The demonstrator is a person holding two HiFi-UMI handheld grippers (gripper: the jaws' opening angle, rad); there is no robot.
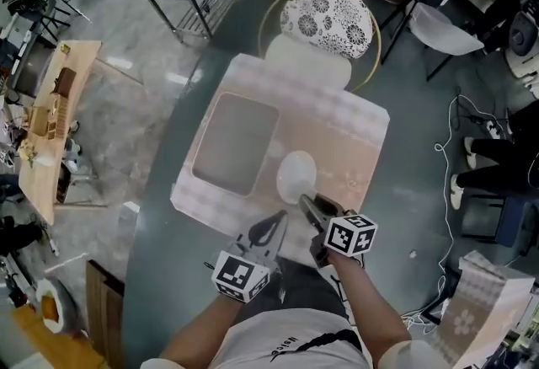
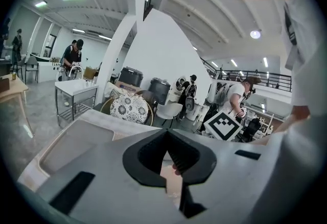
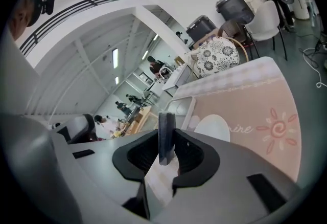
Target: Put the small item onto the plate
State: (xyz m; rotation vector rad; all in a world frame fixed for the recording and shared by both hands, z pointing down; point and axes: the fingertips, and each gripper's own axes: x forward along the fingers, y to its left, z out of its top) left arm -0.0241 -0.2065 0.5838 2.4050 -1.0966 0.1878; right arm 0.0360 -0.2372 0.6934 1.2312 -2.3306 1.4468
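My right gripper clamps a small dark flat slab upright; left gripper gapes empty. Released edge-on, the slab may topple off the round white plate, mid-frame.

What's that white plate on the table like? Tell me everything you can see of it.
The plate is plain white, roundish and shallow, with a smooth look like ceramic or plastic. Nothing lies on it. It sits flat on the pink mat, just right of the grey tray, with the right gripper close to its near rim.
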